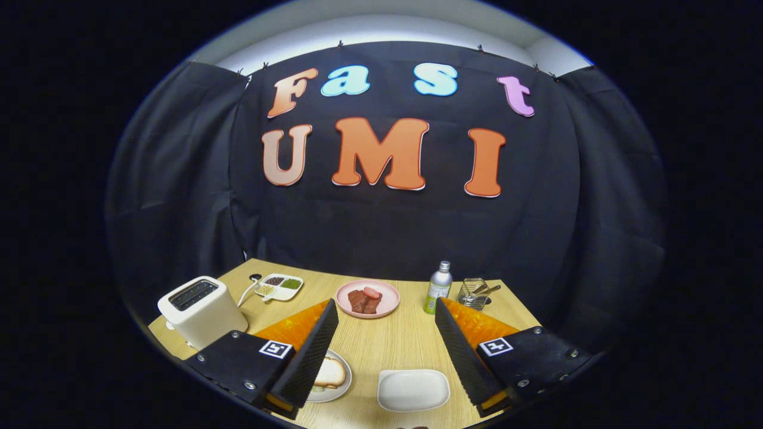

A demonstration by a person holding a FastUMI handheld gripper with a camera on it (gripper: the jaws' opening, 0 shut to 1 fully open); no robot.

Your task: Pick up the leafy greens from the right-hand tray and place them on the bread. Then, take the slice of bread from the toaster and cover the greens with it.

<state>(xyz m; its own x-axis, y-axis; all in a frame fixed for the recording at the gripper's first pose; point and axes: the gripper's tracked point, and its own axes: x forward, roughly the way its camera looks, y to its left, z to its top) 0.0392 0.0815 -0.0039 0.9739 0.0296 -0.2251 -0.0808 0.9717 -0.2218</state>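
Wooden and pale, the desk [381, 345] spreads ahead of me with a good stretch of bare top running straight up the middle. My fingers [386, 351] are spread wide apart and grip nothing; I see their black ribbed inner faces and orange backs to either side of that open lane.

Just inside the left finger [310, 351], a slice of bread [329, 373] lies on a round plate [340, 390], and the finger hides part of both. I can make out something pale green peeking from under the bread, but it is too small for me to say what it is. Between the fingers, low and near me, a white rounded-square tray [413, 390] sits by itself, apart from the plate.

Beyond the left finger, near the desk's left edge, a white toaster [201, 310] stands with its dark slots facing up; I cannot tell what is in them. Its cord [245, 292] trails back toward a divided dish [279, 287] of small grains.

Straight ahead, beyond the fingertips, a pink plate [368, 298] carries reddish-brown pieces of meat [365, 301]. To its right, close to the right finger's [462, 351] tip, a silver bottle [439, 288] with a green label stands upright, and a wire basket [474, 293] with utensils sits just beside it, near the far right edge of the desk.
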